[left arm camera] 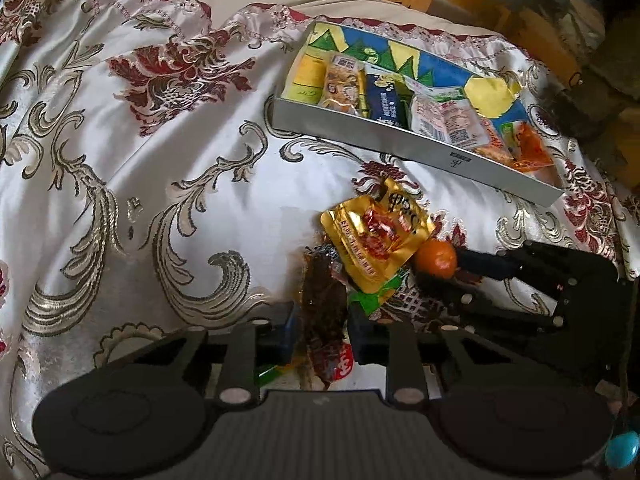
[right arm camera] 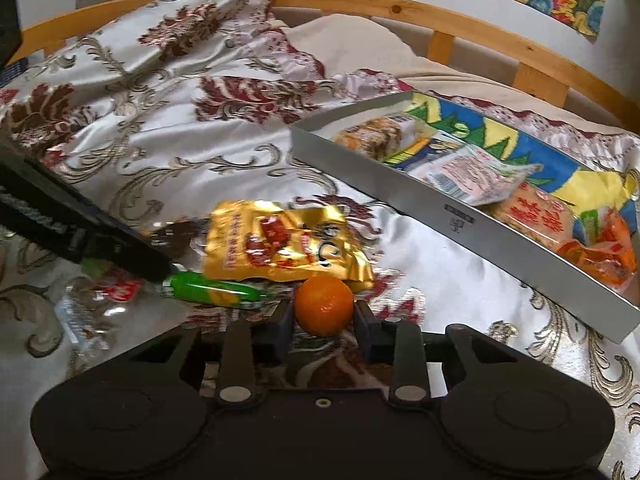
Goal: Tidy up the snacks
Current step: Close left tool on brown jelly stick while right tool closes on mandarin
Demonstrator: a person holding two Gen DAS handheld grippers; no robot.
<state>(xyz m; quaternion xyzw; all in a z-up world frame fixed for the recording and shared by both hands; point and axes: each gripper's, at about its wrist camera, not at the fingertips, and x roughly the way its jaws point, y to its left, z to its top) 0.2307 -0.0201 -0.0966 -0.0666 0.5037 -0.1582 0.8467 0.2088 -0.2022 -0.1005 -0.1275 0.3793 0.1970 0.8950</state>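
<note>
The right claw (right arm camera: 323,318) has its two fingers on either side of a small orange fruit (right arm camera: 324,306). The pads sit right at its flanks, so it reads as a pinch, though how firm that pinch is cannot be judged from the pictures. The fruit is round and smooth and rests on a slippery satin bedspread (right arm camera: 200,148). If the fingers bear above or below its widest part, it may squirt forward out of the claw and roll across the bed.

Just ahead of that claw and slightly to its left lies a gold foil packet (right arm camera: 280,242), its edge touching or overlapping the fruit. Lifting the fruit could drag the packet along. A green wrapped stick (right arm camera: 212,286) lies to the left of the fingers.

The left claw (left arm camera: 324,334) has its fingers around a dark brown translucent snack pack (left arm camera: 322,320), which runs between them. They appear closed onto it, but the film is thin and limp and could slide free or fold.

The snack box (right arm camera: 400,184) stands ahead and to the right of the right claw, already holding several packets. Its near wall is upright, and a low carry could knock the fruit against it. The soft bed under it may let the box tip.
</note>
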